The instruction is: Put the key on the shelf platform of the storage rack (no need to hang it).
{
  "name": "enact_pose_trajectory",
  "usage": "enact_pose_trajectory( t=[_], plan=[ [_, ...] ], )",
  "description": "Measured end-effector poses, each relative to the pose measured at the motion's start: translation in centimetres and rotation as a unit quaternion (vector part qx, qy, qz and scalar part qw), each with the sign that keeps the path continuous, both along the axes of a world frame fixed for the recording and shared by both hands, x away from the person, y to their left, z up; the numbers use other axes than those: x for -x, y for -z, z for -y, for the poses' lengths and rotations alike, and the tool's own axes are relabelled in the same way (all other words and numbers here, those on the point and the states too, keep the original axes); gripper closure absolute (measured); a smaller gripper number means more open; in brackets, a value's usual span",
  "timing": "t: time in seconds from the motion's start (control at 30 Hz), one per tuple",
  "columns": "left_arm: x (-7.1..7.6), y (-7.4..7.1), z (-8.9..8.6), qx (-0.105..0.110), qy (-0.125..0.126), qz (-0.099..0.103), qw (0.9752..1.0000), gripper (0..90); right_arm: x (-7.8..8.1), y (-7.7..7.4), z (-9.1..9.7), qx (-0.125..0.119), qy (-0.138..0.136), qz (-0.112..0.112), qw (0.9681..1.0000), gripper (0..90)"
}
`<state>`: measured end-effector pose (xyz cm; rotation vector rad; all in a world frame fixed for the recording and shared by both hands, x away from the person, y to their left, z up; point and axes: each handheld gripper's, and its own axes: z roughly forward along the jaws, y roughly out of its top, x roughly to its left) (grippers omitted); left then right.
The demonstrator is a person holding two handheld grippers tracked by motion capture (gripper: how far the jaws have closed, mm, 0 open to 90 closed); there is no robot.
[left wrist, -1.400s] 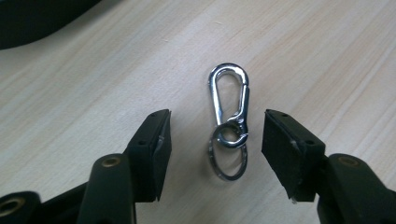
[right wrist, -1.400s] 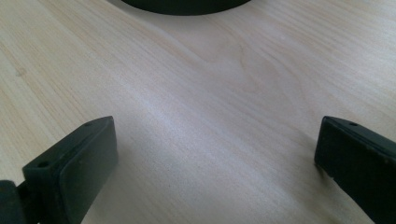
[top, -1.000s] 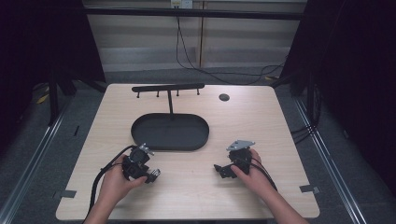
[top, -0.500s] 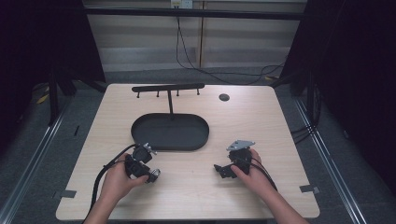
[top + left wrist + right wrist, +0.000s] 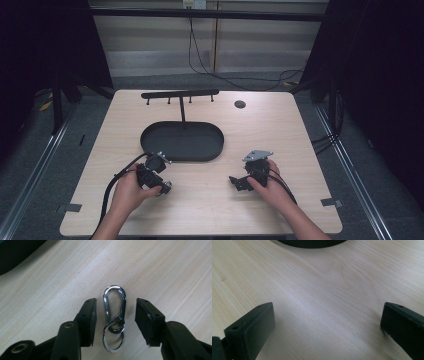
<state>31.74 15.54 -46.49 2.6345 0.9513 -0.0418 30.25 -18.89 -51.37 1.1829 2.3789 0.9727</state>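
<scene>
A silver carabiner with a key ring on its lower end lies flat on the wooden table. In the left gripper view it sits between the two black jaws. My left gripper straddles it and its jaws have just been closing, but the pads stand clear of the metal on both sides. In the high view the left gripper is at the front left of the table, held by a hand. My right gripper rests at the front right, open wide over bare wood.
A black oval tray sits in the middle of the table just beyond both grippers. Behind it stands a black bar with hooks on a post. A small dark disc lies at the back right. Cables trail from both grippers.
</scene>
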Motion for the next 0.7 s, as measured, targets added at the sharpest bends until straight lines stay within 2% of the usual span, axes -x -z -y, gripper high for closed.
enact_pose_trajectory(
  t=[0.3, 0.43, 0.7],
  plan=[
    [0.02, 0.12, 0.82, -0.008, 0.008, -0.001, 0.9999, 60.3, 0.00, 0.00, 0.00, 0.000, 0.000, 0.000, 1.0000, 0.0],
    [0.11, 0.23, 1.11, -0.017, 0.017, -0.002, 0.9997, 67.5, 0.00, 0.00, 0.00, 0.000, 0.000, 0.000, 1.0000, 0.0],
    [0.08, 0.15, 1.10, -0.020, 0.012, -0.010, 0.9997, 68.1, 0.00, 0.00, 0.00, 0.000, 0.000, 0.000, 1.0000, 0.0]
  ],
)
